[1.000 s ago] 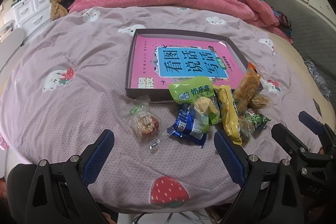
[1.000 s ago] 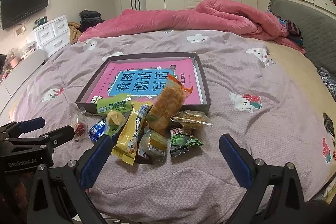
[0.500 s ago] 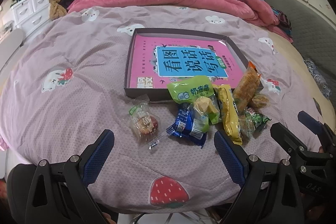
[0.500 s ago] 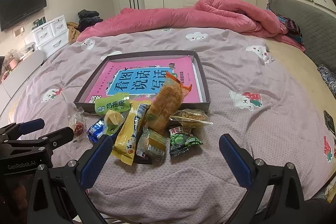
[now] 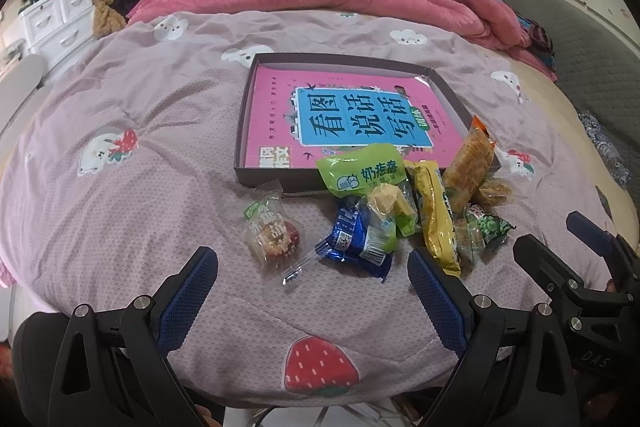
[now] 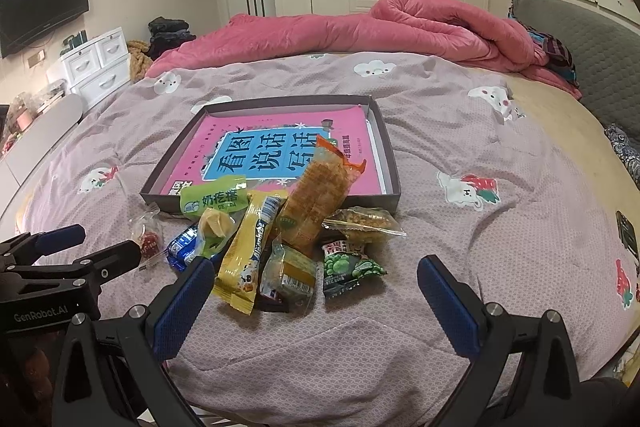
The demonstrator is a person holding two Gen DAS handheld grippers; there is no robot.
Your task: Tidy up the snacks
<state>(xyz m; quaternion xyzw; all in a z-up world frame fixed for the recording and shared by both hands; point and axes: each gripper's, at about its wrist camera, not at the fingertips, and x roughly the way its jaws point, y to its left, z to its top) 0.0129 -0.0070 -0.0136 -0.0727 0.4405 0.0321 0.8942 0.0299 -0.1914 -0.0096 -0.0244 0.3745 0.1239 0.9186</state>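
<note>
We hold the left gripper (image 5: 312, 279) low over the near edge of the bed, its 2 blue-padded fingers (image 5: 188, 291) spread wide apart with nothing between them. The right gripper (image 6: 316, 291) hangs just beside it, jaws equally wide and empty.

The snacks lie in a loose heap on the mauve bedspread (image 5: 120, 227), just ahead of both grippers and against the near wall of a shallow dark box (image 5: 244, 131). Inside the box a pink book (image 6: 280, 155) with a blue title panel lies flat.

On the left of the heap, a clear packet with a red sweet (image 5: 272, 235) sits slightly apart from the others. Next to it a blue wrapper (image 5: 352, 239) touches a green pouch (image 5: 360, 175), which leans on the box's near edge. A long yellow bar (image 6: 248, 247) lies lengthwise towards us, and an orange-topped packet of golden crisps (image 6: 316, 195) rests tilted over the box rim. A small green pea packet (image 6: 348, 267) and a clear bag of brownish snacks (image 6: 364, 223) lie at the right of the heap.

A rumpled pink duvet (image 6: 360, 31) is piled at the far side of the bed.
</note>
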